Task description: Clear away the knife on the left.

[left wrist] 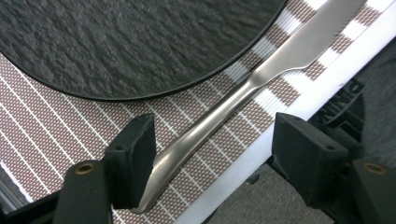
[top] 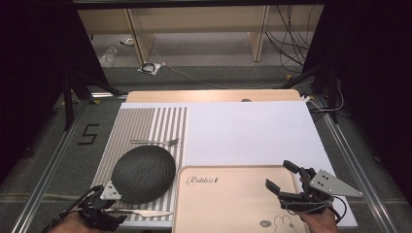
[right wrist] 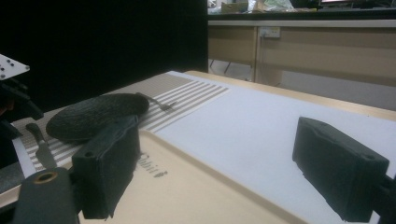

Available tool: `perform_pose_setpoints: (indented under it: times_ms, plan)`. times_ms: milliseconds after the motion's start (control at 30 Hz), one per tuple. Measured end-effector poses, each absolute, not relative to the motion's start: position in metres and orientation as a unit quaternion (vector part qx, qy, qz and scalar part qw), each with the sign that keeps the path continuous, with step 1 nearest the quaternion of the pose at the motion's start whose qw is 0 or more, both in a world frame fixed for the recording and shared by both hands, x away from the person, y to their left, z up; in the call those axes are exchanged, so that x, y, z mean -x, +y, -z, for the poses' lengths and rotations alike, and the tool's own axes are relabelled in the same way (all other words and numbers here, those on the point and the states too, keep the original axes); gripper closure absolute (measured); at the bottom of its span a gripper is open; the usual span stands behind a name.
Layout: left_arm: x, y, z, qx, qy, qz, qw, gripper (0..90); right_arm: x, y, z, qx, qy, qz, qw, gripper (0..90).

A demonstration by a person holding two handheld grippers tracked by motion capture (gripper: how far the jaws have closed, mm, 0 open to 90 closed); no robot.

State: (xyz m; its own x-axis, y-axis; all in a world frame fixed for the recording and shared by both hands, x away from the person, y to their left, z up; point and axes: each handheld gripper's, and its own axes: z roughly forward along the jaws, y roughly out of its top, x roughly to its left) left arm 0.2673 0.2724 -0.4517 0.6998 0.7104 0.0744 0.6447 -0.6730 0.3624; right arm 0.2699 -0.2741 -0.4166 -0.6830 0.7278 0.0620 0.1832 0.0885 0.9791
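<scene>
At the left edge of the bench, the left hand-held gripper (top: 104, 206) hangs low over the handle of a silver knife (top: 145, 212). In the left gripper view the handle (left wrist: 187, 149) lies between the two black jaws. One jaw is right against the handle, the other stands well apart, so nothing is gripped. The knife lies on a striped mat (top: 167, 121), just beside a dark round plate (top: 143, 173). A fork (top: 155, 141) lies on the mat on the far side of the plate. Next comes a tan tray (top: 233, 194). Over its right edge the right hand-held gripper (top: 282, 175) hovers with its jaws wide apart and nothing in them.
</scene>
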Motion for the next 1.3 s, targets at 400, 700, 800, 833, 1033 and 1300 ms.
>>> perform_pose_setpoints:
  times_ms: [400, 700, 800, 833, 1033, 1300]
  plan:
    - [-0.278, 0.271, 0.460, -0.915, 0.368, -0.090, 0.138, 35.3, -0.270, -0.274, 0.417, -0.324, 0.701, -0.593, 0.230, 16.0]
    - [-0.282, 0.269, 0.464, -0.921, 0.360, -0.077, 0.127, 38.0, -0.270, -0.275, 0.416, -0.326, 0.703, -0.589, 0.229, 16.0]
    - [-0.284, 0.267, 0.465, -0.925, 0.353, -0.072, 0.123, 39.3, -0.270, -0.275, 0.417, -0.325, 0.703, -0.590, 0.228, 16.0]
    - [-0.284, 0.266, 0.466, -0.926, 0.351, -0.070, 0.122, 39.7, -0.270, -0.275, 0.416, -0.326, 0.704, -0.588, 0.229, 16.0]
    - [-0.286, 0.263, 0.465, -0.929, 0.344, -0.063, 0.119, 44.6, -0.270, -0.275, 0.417, -0.326, 0.703, -0.590, 0.226, 16.1]
    - [-0.294, 0.257, 0.463, -0.938, 0.334, -0.039, 0.090, 52.5, -0.270, -0.275, 0.417, -0.326, 0.703, -0.590, 0.225, 16.1]
